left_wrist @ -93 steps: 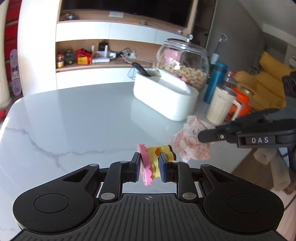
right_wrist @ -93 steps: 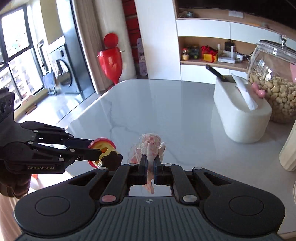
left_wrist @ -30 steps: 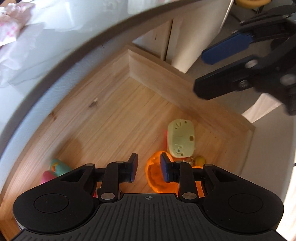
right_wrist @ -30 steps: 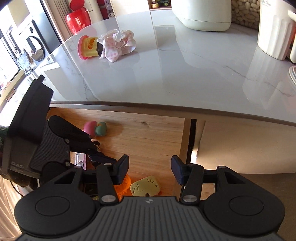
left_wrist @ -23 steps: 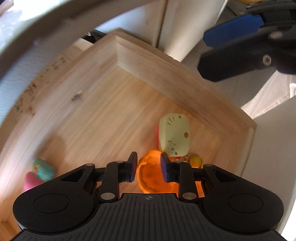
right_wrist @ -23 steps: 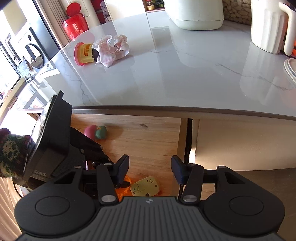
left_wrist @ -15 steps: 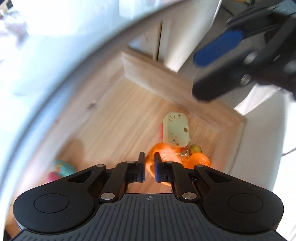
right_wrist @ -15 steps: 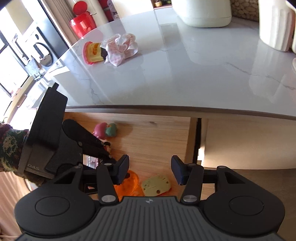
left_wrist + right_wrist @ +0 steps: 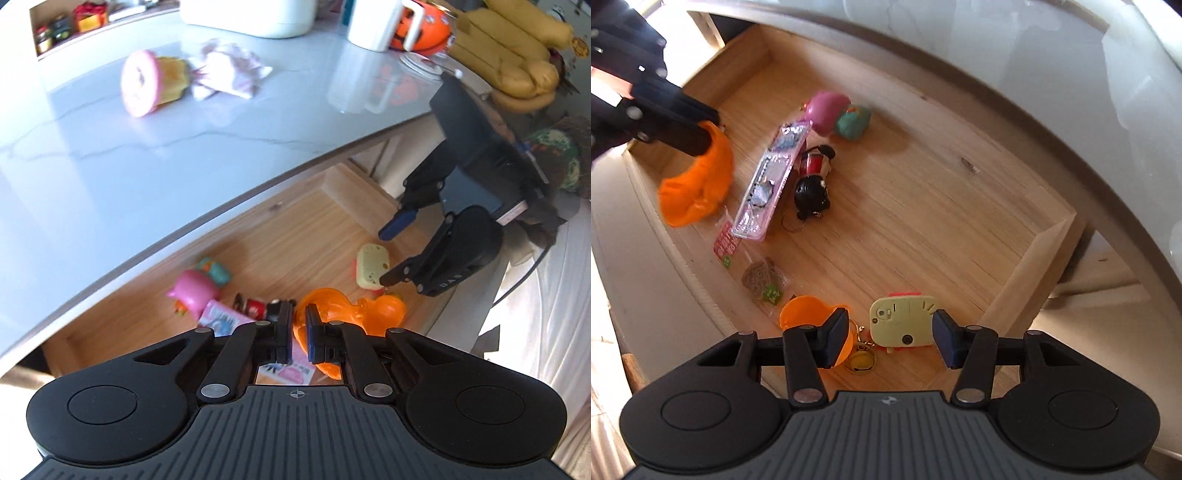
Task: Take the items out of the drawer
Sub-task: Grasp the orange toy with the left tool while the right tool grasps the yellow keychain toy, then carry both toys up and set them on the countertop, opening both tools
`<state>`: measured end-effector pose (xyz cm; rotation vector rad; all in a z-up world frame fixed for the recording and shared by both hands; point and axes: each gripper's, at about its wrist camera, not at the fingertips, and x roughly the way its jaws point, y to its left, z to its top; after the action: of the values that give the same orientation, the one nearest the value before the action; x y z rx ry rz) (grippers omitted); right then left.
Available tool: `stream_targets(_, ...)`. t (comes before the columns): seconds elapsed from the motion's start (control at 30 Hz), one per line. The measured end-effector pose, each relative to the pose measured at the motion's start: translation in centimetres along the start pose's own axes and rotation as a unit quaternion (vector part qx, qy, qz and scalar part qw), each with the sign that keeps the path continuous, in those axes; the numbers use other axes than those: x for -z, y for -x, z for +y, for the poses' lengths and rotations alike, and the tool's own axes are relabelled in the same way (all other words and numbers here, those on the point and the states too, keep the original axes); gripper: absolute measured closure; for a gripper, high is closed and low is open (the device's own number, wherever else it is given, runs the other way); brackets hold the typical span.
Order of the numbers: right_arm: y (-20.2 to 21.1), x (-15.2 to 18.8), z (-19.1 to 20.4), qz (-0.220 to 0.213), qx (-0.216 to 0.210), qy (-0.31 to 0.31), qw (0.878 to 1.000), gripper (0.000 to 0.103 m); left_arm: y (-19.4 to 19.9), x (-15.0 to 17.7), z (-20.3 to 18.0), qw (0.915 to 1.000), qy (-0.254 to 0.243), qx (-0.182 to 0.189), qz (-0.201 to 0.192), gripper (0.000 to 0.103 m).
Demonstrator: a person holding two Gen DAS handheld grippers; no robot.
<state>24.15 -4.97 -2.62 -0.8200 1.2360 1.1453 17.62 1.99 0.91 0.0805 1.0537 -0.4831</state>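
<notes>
The wooden drawer (image 9: 1015,266) stands pulled out under the marble table (image 9: 110,177). My left gripper (image 9: 299,325) is shut on an orange shell piece (image 9: 328,306), held above the drawer's near side; in the right wrist view the same left gripper (image 9: 707,133) and orange piece (image 9: 698,188) show at upper left. My right gripper (image 9: 890,338) is open low in the drawer, its fingers on either side of a pale yellow toaster toy (image 9: 901,325), not touching it. In the left wrist view the right gripper (image 9: 389,254) straddles that toy (image 9: 371,271).
A second orange cup (image 9: 809,314), a yellow keyring (image 9: 862,360), a pink packet (image 9: 772,184), a doll keychain (image 9: 812,184), a pink toy (image 9: 827,107) and a teal toy (image 9: 853,122) lie in the drawer. A pink-and-yellow toy (image 9: 151,83) and a cloth (image 9: 229,70) rest on the table.
My left gripper closed on the orange piece and has lifted it up and back from the drawer floor. My right gripper has dropped into the drawer around the yellow toy, still open.
</notes>
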Motion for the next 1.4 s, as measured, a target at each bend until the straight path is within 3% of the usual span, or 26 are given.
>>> stream_targets(0.27,-4.4,-1.5,0.3,0.08,0.029,0.033,0.996,0.051,0.2,1.4,1.7,0.9996,0.023,0.005,0.017,0.094)
stream_targets(0.4,-5.6,-1.8,-0.2,0.103,0.042,0.028,0.993,0.045,0.0,1.9,1.5,0.9996,0.021,0.001,0.021,0.094)
stream_targets(0.53,-6.1,-1.5,0.0,0.112,0.055,0.037,0.992,0.045,-0.1,2.0,1.0,0.9997,0.014,-0.002,0.021,0.094)
stream_targets(0.67,-3.7,-0.6,0.3,0.09,0.05,0.041,0.994,0.045,0.6,2.2,0.1,0.9997,0.004,-0.007,0.023,0.094)
stream_targets(0.73,-1.5,-0.1,0.4,0.066,0.055,0.029,0.996,0.046,1.4,2.5,-0.6,0.9998,-0.003,-0.008,0.018,0.094)
stream_targets(0.8,1.8,0.4,0.5,0.031,0.035,0.0,0.999,0.046,2.9,2.5,-1.4,0.9999,-0.007,-0.009,-0.001,0.094)
stream_targets(0.87,6.6,1.1,1.4,-0.035,0.014,-0.014,0.999,0.046,5.2,1.9,-1.8,0.9992,-0.009,-0.02,-0.035,0.094)
stream_targets(0.93,11.6,1.5,2.3,-0.105,0.022,-0.016,0.994,0.046,7.9,0.3,-1.7,0.9962,-0.006,-0.041,-0.077,0.094)
stream_targets(1.03,20.1,0.5,2.2,-0.222,0.049,-0.038,0.973,0.046,12.7,-3.4,-0.6,0.9824,0.009,-0.086,-0.165,0.094)
stream_targets(1.1,25.0,-0.4,1.3,-0.297,0.071,-0.059,0.95,0.046,14.7,-5.9,0.6,0.9712,0.031,-0.099,-0.215,0.094)
stream_targets(1.17,27.3,-1.3,0.4,-0.349,0.087,-0.079,0.93,0.045,14.9,-8.1,2.3,0.9643,0.064,-0.107,-0.234,0.094)
stream_targets(1.2,27.9,-2.1,-0.4,-0.366,0.088,-0.092,0.922,0.045,14.3,-9.0,3.4,0.9628,0.084,-0.11,-0.232,0.094)
stream_targets(1.27,27.4,-3.8,-1.5,-0.374,0.084,-0.112,0.917,0.045,12.4,-9.9,5.2,0.9589,0.118,-0.127,-0.225,0.094)
stream_targets(1.4,21.4,-7.3,-3.8,-0.333,0.075,-0.153,0.927,0.045,7.6,-10.0,8.0,0.9626,0.149,-0.133,-0.183,0.094)
